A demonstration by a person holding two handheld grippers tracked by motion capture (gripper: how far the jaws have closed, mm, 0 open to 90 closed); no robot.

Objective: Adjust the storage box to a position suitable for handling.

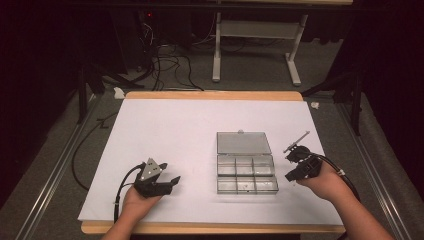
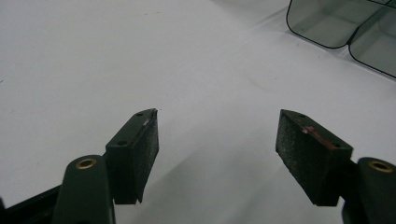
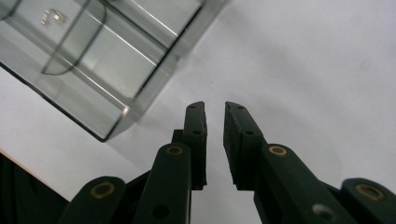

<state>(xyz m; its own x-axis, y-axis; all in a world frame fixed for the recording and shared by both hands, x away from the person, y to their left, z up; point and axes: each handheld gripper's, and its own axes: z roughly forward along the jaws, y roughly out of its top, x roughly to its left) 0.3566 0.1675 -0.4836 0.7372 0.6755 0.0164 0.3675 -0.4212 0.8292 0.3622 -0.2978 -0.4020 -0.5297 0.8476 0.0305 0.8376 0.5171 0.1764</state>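
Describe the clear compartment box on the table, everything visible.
The compartment box looks like clear, grey-tinted plastic with rounded corners. It lies flat on the white table cover, right of centre, between the two hands. Its lid is open, folded flat away from the person, with a small latch tab at its far edge. The tray has six compartments in two rows of three; they look empty apart from small glints. Neither set of tongs touches it.

The box (image 1: 246, 169) is clear glossy plastic; the table cover (image 1: 165, 130) is matt white; the pads (image 2: 310, 154) look rough.
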